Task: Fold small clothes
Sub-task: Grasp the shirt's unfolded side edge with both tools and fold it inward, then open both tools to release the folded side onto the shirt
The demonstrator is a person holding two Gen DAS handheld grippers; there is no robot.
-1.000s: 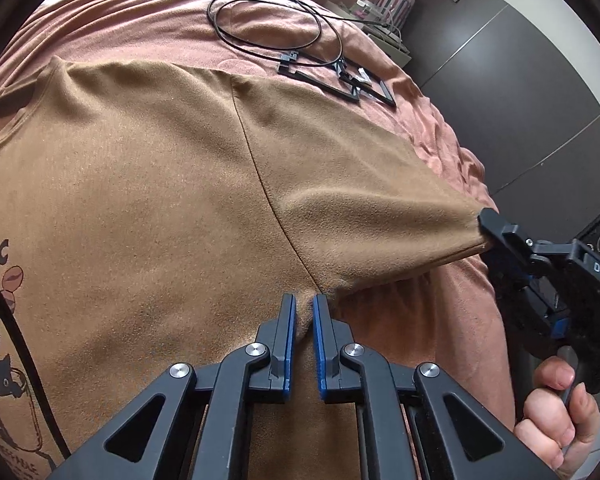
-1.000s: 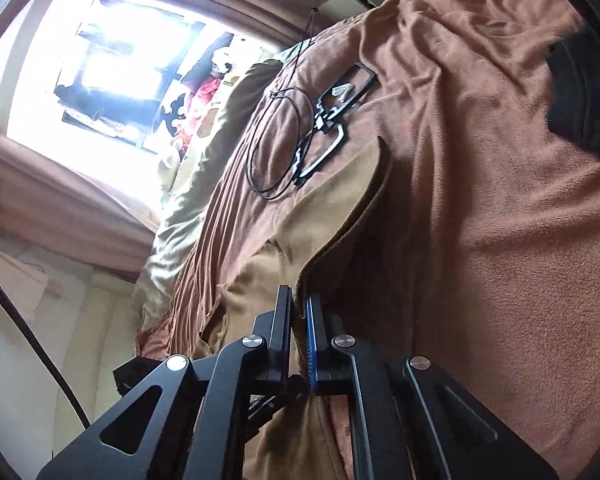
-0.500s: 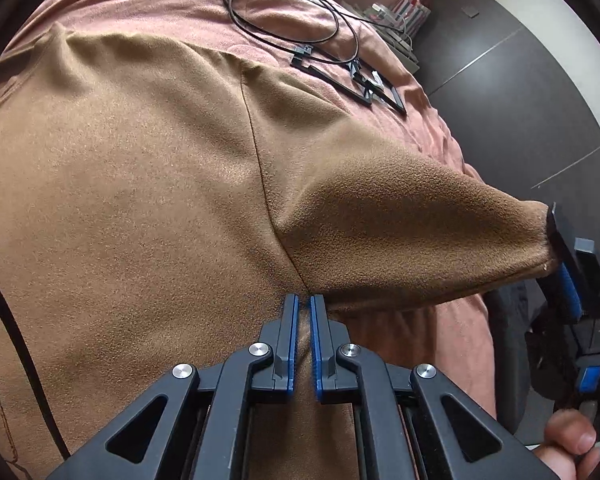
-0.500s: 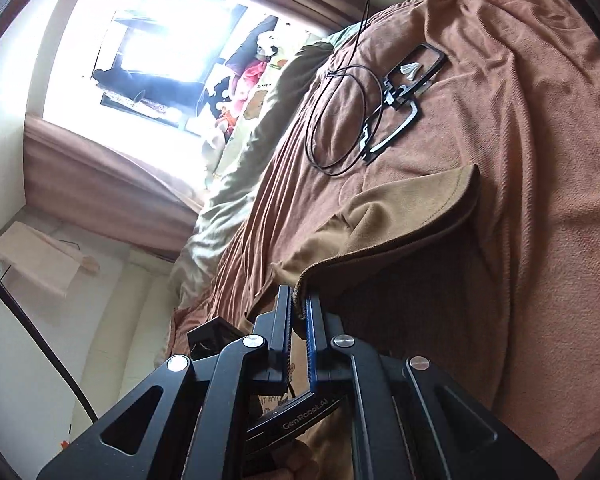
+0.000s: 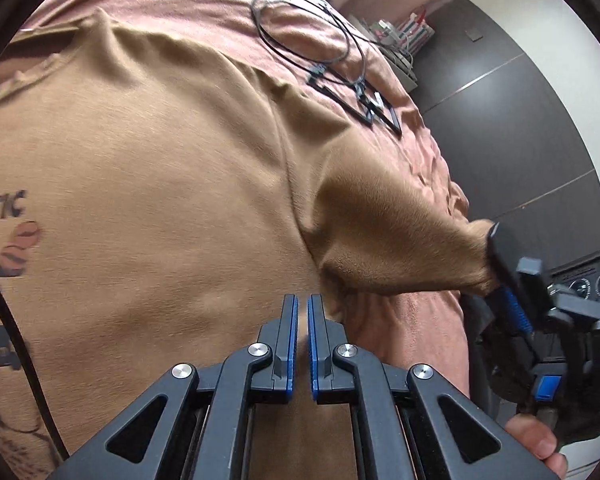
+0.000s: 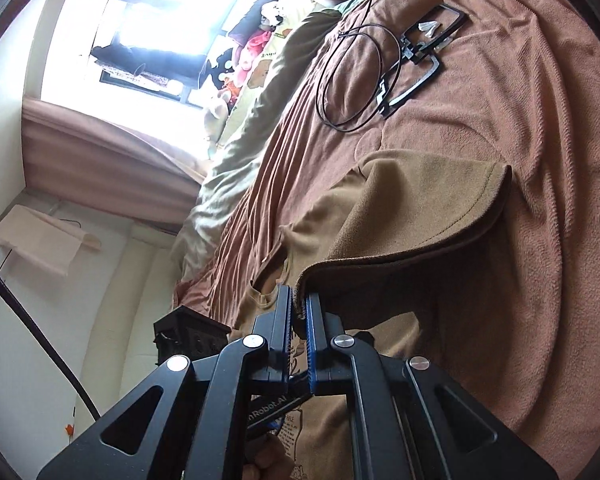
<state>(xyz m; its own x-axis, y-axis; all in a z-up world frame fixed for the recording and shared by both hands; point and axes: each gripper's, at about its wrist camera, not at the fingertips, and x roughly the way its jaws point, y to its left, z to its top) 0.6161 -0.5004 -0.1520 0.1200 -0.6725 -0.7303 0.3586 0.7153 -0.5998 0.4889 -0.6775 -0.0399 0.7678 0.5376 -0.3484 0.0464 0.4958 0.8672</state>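
The left gripper (image 5: 302, 308) and right gripper (image 6: 297, 310) each have their fingers clamped on the brown shirt (image 5: 160, 184), on the bed (image 6: 520, 120).

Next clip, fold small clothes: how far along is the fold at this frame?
Early. Done: the brown T-shirt lies spread print-up on the pink blanket. In hand: the right gripper is shut on the sleeve hem, lifting the sleeve off the blanket, while the left gripper is shut on the shirt near the underarm. Left: no fold has landed; the sleeve, the other side and the body fold all remain.
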